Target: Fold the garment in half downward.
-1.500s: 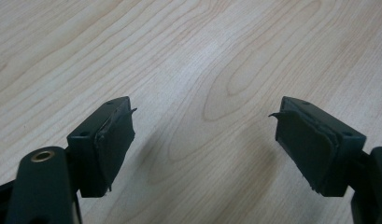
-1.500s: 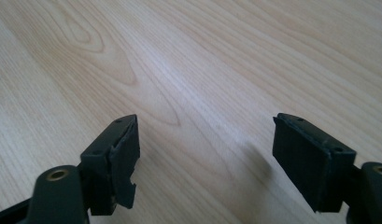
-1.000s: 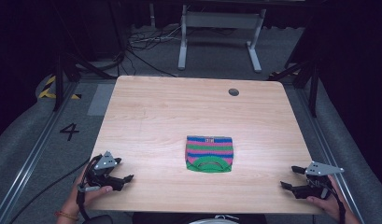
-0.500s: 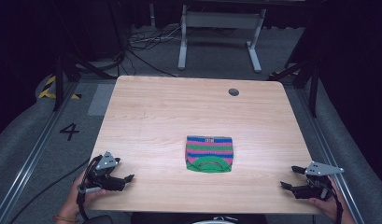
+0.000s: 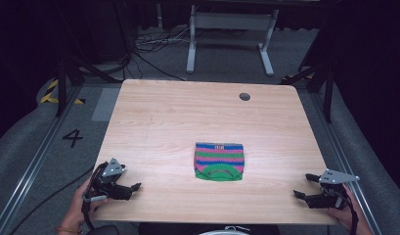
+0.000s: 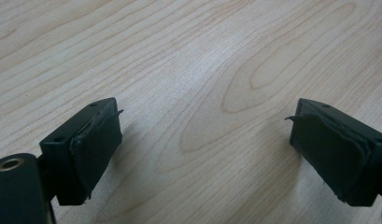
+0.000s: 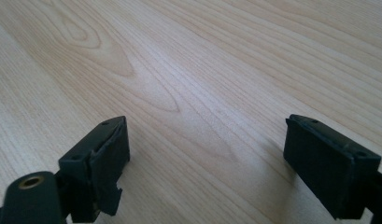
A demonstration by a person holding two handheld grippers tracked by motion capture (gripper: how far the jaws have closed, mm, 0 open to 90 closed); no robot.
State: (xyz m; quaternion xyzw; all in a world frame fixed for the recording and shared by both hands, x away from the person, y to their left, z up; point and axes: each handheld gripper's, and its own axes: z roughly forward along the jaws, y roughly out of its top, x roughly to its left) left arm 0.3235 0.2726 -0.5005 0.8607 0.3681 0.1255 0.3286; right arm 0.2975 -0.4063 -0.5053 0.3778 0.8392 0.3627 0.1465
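A folded knitted cloth (image 5: 219, 160) with pink, green and blue stripes lies flat a little right of the table's middle, toward the front. My left gripper (image 5: 133, 190) rests at the front left corner, held by a hand and pointing right. Its jaws have just been opening and stand wide over bare wood (image 6: 205, 135), with nothing between them. My right gripper (image 5: 302, 185) sits at the front right corner and points left. It is open too, with only tabletop between its pads (image 7: 205, 149). Both grippers are well apart from the cloth.
The light wooden table (image 5: 188, 117) has a small round cable hole (image 5: 244, 96) near its back right. Beyond the far edge are a white metal stand (image 5: 232, 29) and floor cables. A floor mark "4" (image 5: 73, 138) lies to the left.
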